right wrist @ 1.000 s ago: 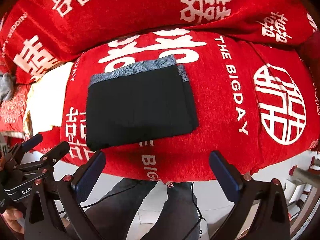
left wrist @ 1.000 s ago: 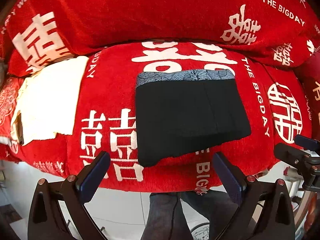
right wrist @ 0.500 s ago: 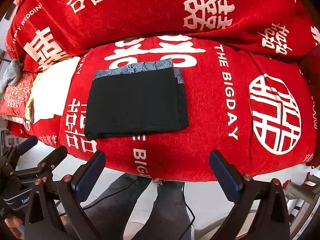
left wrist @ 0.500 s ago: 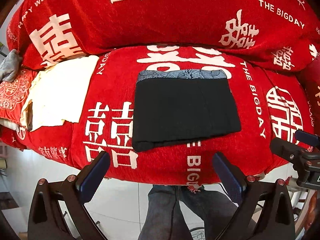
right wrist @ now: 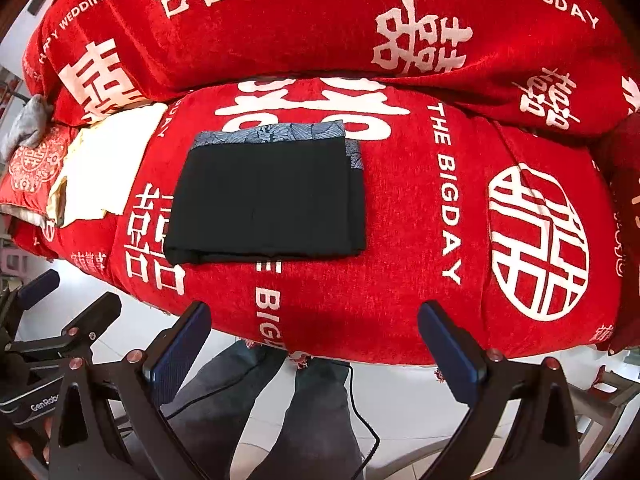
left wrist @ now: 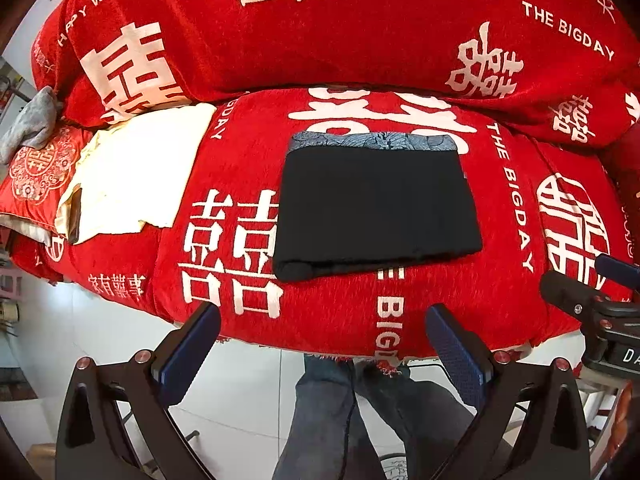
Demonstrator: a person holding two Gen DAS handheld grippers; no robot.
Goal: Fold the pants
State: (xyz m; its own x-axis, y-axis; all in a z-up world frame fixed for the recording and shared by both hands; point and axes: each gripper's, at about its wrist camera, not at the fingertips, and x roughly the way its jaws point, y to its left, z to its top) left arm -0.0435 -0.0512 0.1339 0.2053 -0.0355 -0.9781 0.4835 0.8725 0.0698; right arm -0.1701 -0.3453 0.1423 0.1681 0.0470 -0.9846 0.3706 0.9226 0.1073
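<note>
The black pants (left wrist: 376,212) lie folded into a flat rectangle on the red seat cushion (left wrist: 328,312), with a blue-grey patterned waistband along the far edge. They also show in the right wrist view (right wrist: 268,204). My left gripper (left wrist: 320,348) is open and empty, held off the cushion's front edge, apart from the pants. My right gripper (right wrist: 312,344) is open and empty too, likewise back from the cushion. The right gripper shows at the right edge of the left wrist view (left wrist: 592,300).
A cream cloth (left wrist: 136,176) lies on the cushion left of the pants. A red back cushion (left wrist: 320,32) rises behind. A grey cloth (left wrist: 32,124) sits at far left. The person's legs (left wrist: 360,412) and white floor tiles are below the grippers.
Both grippers have drawn back from the cushion, so the folded pants look smaller and farther away. The pants have not moved. Both grippers stay open.
</note>
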